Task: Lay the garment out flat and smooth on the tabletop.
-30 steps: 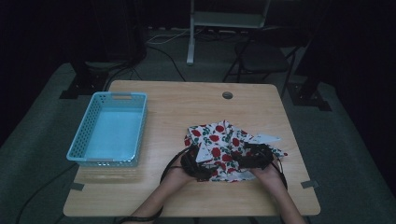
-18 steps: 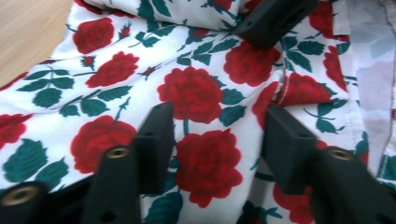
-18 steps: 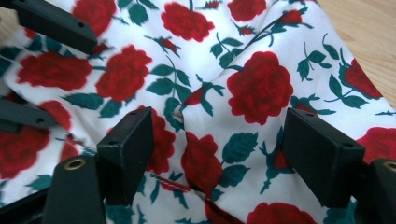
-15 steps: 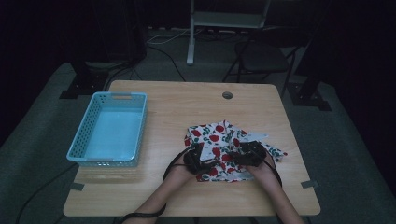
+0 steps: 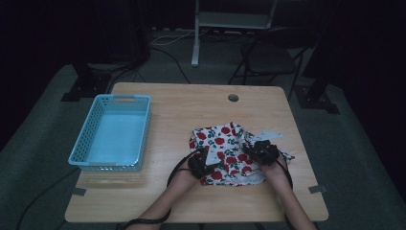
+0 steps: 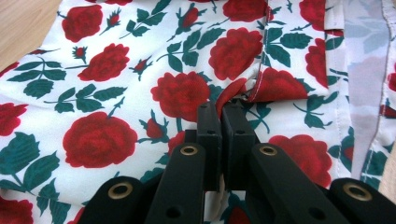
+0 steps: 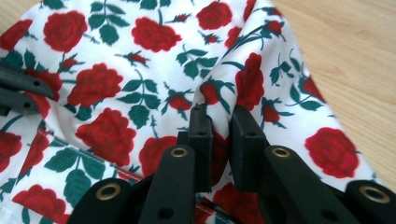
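Pinching the rose-print cloth (image 5: pixel 226 154) in both tongs: my left tongs (image 6: pixel 220 108) and right tongs (image 7: pixel 219 117) have just been closing on raised folds. The cloth is lying lower right on the counter (image 5: pixel 191 105), long axis running between my hands.

i'm looking down at a light wooden table (image 5: pixel 191 201) standing on a grey carpeted floor (image 5: pixel 38 158). near its far edge a small round hole (image 5: pixel 233 97) is showing in the top. on the left half a light blue perforated basket (image 5: pixel 113 132) is sitting flat on the wood, reaching close to the left edge. on the right half a white cloth printed with red roses and green leaves (image 5: pixel 225 153) is lying crumpled on the wood, well apart from the basket, with bare wood between them. two small pieces of grey tape (image 5: pixel 318 189) are sticking to the near corners of the table.
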`<state>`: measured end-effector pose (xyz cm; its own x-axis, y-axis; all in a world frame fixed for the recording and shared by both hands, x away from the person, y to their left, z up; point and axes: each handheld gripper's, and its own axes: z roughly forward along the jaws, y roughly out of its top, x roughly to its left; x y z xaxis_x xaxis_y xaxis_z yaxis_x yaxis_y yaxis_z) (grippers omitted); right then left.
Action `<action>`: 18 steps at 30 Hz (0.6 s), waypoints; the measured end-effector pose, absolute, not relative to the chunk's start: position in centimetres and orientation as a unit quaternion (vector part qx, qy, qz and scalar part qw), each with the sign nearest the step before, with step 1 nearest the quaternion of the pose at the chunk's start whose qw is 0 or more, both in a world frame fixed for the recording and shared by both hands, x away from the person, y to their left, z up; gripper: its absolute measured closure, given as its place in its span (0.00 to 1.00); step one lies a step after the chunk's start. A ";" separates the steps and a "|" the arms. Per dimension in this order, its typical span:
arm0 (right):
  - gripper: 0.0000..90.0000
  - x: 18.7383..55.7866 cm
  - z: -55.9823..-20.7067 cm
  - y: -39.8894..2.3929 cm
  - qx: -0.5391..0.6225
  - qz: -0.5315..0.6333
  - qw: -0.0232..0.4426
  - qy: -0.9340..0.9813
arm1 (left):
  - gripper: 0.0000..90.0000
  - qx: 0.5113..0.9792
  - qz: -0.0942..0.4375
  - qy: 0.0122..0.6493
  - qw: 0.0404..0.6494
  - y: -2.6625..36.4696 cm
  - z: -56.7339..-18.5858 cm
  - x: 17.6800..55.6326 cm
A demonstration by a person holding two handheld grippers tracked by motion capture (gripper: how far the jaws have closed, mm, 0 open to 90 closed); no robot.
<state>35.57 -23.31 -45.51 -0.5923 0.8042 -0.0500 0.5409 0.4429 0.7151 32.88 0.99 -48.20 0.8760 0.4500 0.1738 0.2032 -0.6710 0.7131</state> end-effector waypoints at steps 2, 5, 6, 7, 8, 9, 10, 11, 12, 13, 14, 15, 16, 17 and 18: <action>0.89 35.7 -45.3 -23.5 0.409 0.340 0.196 0.824 | 0.98 0.899 0.168 0.182 0.361 1.1 -48.2 32.8; 0.89 35.7 -45.0 -23.8 0.412 0.343 0.199 0.820 | 0.98 0.900 0.162 0.181 0.360 1.6 -48.1 32.7; 0.89 35.8 -44.8 -23.9 0.414 0.344 0.200 0.819 | 0.98 0.901 0.162 0.180 0.360 1.7 -48.1 32.6; 0.89 35.8 -44.7 -24.0 0.414 0.345 0.201 0.818 | 0.98 0.901 0.160 0.182 0.361 1.9 -48.1 32.6; 0.89 35.8 -44.6 -24.2 0.415 0.346 0.202 0.817 | 0.98 0.902 0.158 0.181 0.360 2.1 -48.0 32.5; 0.89 35.9 -44.4 -24.3 0.416 0.347 0.204 0.816 | 0.98 0.903 0.158 0.180 0.358 2.2 -48.0 32.4; 0.89 35.9 -44.3 -24.4 0.417 0.349 0.206 0.814 | 0.98 0.903 0.159 0.177 0.357 2.3 -48.0 32.2; 0.89 35.9 -44.2 -24.5 0.419 0.349 0.205 0.813 | 0.98 0.904 0.161 0.176 0.354 2.5 -48.0 32.0; 0.89 35.9 -44.0 -24.6 0.420 0.349 0.207 0.812 | 0.98 0.904 0.163 0.175 0.354 2.7 -48.0 31.9; 0.89 36.0 -43.9 -24.7 0.422 0.350 0.208 0.810 | 0.98 0.904 0.163 0.176 0.353 2.9 -48.0 31.7; 0.89 36.0 -43.7 -24.9 0.423 0.353 0.208 0.808 | 0.98 0.904 0.163 0.175 0.353 3.1 -47.9 31.5; 0.89 36.1 -43.6 -25.0 0.424 0.353 0.210 0.807 | 0.98 0.905 0.162 0.175 0.353 3.3 -47.9 31.4; 0.89 36.1 -43.5 -25.0 0.426 0.353 0.210 0.806 | 0.98 0.905 0.161 0.176 0.352 3.5 -47.9 31.3; 0.89 36.2 -43.4 -25.1 0.427 0.353 0.211 0.805 | 0.98 0.905 0.160 0.175 0.352 3.8 -47.9 31.1; 0.90 36.2 -43.3 -25.2 0.428 0.353 0.212 0.804 | 0.98 0.905 0.158 0.178 0.354 4.1 -47.9 31.0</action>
